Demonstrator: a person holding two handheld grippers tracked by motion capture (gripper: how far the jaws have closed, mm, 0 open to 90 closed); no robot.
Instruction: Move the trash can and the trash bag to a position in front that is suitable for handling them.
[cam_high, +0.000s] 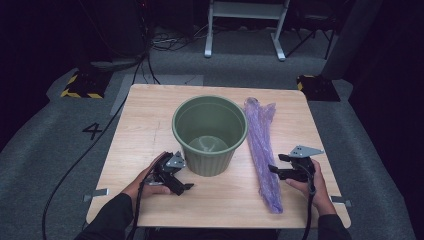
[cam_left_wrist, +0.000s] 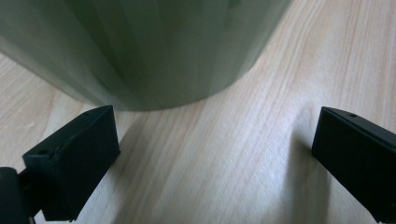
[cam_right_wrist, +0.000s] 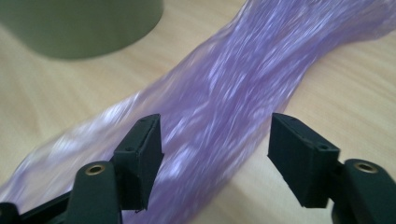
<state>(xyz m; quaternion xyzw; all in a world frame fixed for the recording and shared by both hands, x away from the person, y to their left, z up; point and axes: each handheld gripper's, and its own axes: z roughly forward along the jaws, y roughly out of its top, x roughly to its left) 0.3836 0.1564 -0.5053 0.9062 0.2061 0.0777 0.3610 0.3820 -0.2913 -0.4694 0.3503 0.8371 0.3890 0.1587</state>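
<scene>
The step in hand looks like the reach for the long crumpled purple plastic bag (cam_high: 262, 150), probably meant to line the ribbed green plastic bin (cam_high: 210, 131). The right claw (cam_high: 280, 164) hovers just beside the bag's near half with its jaws wide apart and nothing between them yet; in the right gripper view the bag (cam_right_wrist: 224, 107) runs diagonally across the gap. The left claw (cam_high: 176, 181) rests low, close to the bin's base, also wide and empty. Next the right claw has to close on the thin film without pinching the wooden surface (cam_high: 150, 130).

The bag is glossy, translucent, twisted into a strip, lying flat to the right of the bin from far edge to near edge.
</scene>
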